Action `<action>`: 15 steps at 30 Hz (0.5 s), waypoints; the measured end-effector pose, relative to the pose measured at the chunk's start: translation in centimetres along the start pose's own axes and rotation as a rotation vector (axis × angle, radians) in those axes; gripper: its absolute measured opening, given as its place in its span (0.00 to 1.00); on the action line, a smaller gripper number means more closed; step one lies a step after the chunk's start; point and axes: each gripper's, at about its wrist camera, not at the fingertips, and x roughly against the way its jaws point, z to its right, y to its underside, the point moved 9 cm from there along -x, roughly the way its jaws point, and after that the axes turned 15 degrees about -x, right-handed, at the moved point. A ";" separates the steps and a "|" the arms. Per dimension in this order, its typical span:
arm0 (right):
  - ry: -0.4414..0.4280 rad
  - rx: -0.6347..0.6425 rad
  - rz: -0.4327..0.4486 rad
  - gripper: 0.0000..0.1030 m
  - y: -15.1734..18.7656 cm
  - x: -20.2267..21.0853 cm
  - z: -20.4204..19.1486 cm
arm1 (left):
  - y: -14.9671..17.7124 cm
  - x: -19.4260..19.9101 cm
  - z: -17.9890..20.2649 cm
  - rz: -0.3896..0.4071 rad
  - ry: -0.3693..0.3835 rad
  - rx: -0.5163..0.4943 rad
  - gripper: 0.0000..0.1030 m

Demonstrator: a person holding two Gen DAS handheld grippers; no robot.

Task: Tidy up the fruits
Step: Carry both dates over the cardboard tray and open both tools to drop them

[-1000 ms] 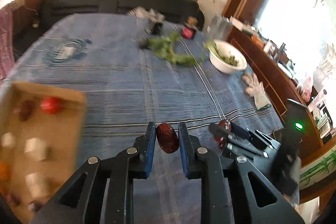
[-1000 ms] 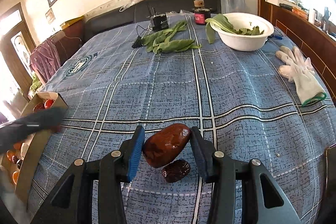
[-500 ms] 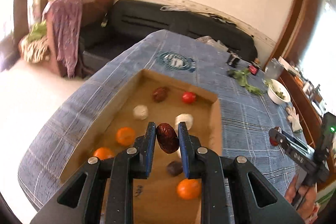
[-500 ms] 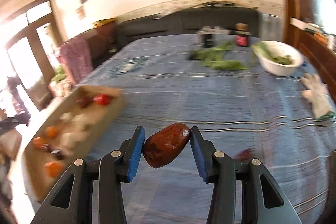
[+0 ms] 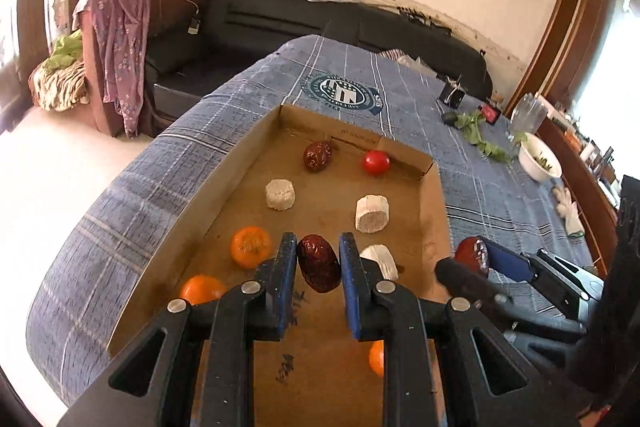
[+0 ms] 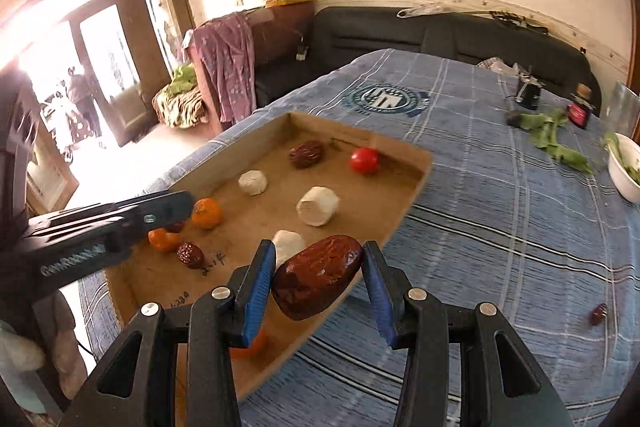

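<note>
My left gripper [image 5: 319,263] is shut on a small dark red date [image 5: 318,269] and hangs over the near half of a shallow cardboard box [image 5: 248,151]. My right gripper [image 6: 318,277] is shut on a larger brown-red date [image 6: 317,281] above the box's right edge [image 6: 404,215]; in the left wrist view it enters from the right [image 5: 474,259]. Inside the box lie oranges [image 5: 251,247], white round pieces [image 5: 280,194], a red tomato [image 5: 376,163] and another date [image 5: 318,155]. One more date [image 6: 190,255] lies on the box floor.
The box rests on a blue checked cloth [image 6: 500,187] whose left edge drops off to the floor. A stray date [image 6: 599,314] lies on the cloth at right. Green leaves [image 6: 554,139], a white bowl [image 6: 624,167] and a white glove [image 5: 568,209] sit further back.
Both grippers swung left from the open cloth to the cardboard box, each still holding its date. The small date under the right gripper stayed behind on the cloth.
</note>
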 end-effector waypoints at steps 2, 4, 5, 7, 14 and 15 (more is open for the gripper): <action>0.014 0.007 -0.005 0.47 0.0 -0.7 -0.2 | -0.1 -1.0 -0.2 -0.017 -0.005 -0.007 0.20; 0.038 0.010 -0.006 0.47 -0.3 -1.3 -0.1 | -0.3 -2.0 -0.6 -0.032 -0.015 -0.007 0.20; 0.057 0.010 -0.005 0.47 -0.3 -1.7 0.2 | -0.3 -2.6 -0.9 -0.044 -0.021 -0.004 0.20; 0.079 0.004 -0.012 0.48 -0.4 -2.2 0.3 | -0.3 -3.9 -1.4 -0.079 -0.015 0.018 0.20; 0.117 -0.006 -0.027 0.48 -0.5 -3.9 1.0 | 0.2 -6.0 -1.8 -0.156 -0.013 0.043 0.20; 0.121 0.000 -0.026 0.48 -0.5 -4.0 1.0 | 0.3 -6.0 -1.8 -0.159 -0.010 0.048 0.20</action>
